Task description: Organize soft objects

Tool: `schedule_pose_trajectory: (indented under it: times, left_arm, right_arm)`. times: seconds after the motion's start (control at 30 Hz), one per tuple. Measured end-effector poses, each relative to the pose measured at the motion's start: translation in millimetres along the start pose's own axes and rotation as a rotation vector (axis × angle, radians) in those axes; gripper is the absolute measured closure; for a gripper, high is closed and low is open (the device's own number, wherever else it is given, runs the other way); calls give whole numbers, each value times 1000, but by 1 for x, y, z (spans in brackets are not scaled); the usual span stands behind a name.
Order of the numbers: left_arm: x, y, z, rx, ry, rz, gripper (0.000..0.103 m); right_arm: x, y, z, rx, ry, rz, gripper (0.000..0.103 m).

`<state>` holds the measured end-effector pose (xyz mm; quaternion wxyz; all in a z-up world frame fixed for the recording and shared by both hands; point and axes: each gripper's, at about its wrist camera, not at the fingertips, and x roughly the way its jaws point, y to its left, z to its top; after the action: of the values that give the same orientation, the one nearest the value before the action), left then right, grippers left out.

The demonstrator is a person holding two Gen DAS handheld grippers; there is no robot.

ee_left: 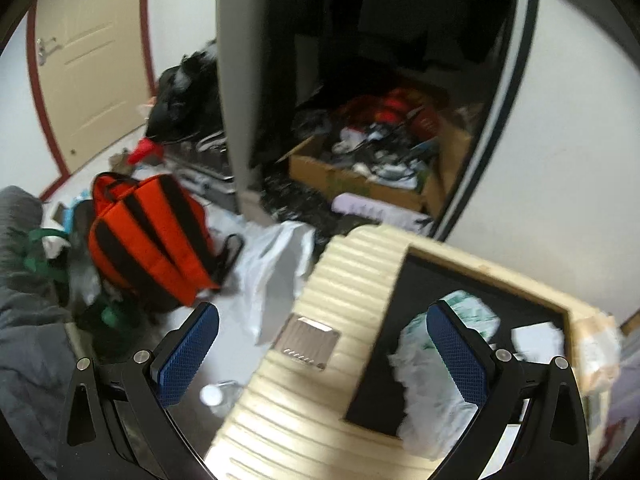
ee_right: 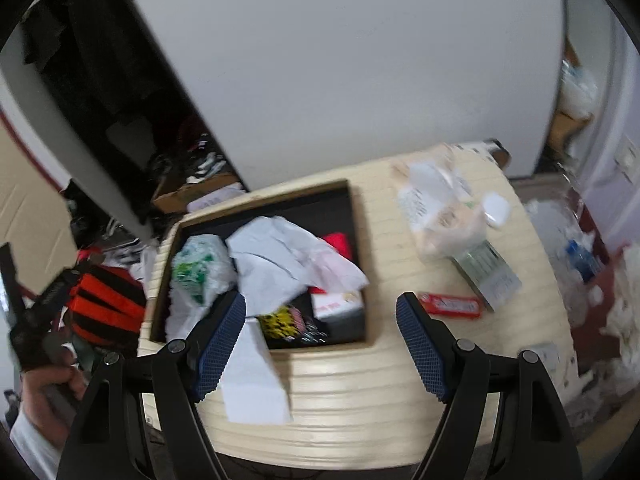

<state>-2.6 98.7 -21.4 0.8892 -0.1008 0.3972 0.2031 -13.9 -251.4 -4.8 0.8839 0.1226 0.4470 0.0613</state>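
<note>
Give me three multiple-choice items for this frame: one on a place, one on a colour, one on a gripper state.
1. Where does the green-printed plastic bag lie?
A. In the black tray on the cream table
B. On the floor by the door
C. In the cardboard box

2. What colour is the backpack on the floor?
A. Blue with white straps
B. Orange with black straps
C. All green

3. How does the right gripper stand?
A. Shut on the white paper
B. Shut on the red packet
C. Open, holding nothing

Answers:
1. A: the bag sits inside the tray's left end, beside crumpled white paper.
2. B: the left wrist view shows orange fabric with black straps.
3. C: its blue pads stand wide apart with nothing pressed between them.
</note>
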Motion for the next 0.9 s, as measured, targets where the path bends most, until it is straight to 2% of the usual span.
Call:
schedule_pose_trajectory:
  times: [0.1, 0.23, 0.4, 0.5, 0.6, 0.7, 0.83, 0.9]
  left_arm:
    - [12, -9, 1, 31, 21, 100, 0]
    - [29, -26, 11, 30, 45, 303, 0]
    - [32, -47, 34, -25, -2, 465, 0]
    - [32, -62, 46, -39, -1, 505, 0]
    - [28, -80, 58, -55, 21, 489, 0]
    - [21, -99, 67, -55, 20, 410, 0]
    - [12, -120, 67, -4, -14, 295, 0]
    - [6, -123, 60, 0, -12, 227, 0]
  right_arm:
    - [-15, 4, 1, -33, -58, 11, 27]
    - [-17, 3, 2, -58, -87, 55, 26]
    - [13, -5, 9, -100, -50, 257, 26]
    - [29, -12, 12, -109, -9, 351, 26]
    - [43, -22, 13, -108, 30, 402, 26]
    - [51, -37, 15, -57, 56, 410, 26]
    - [38, -47, 19, -32, 27, 356, 26]
    - [22, -38, 20, -68, -10, 331, 26]
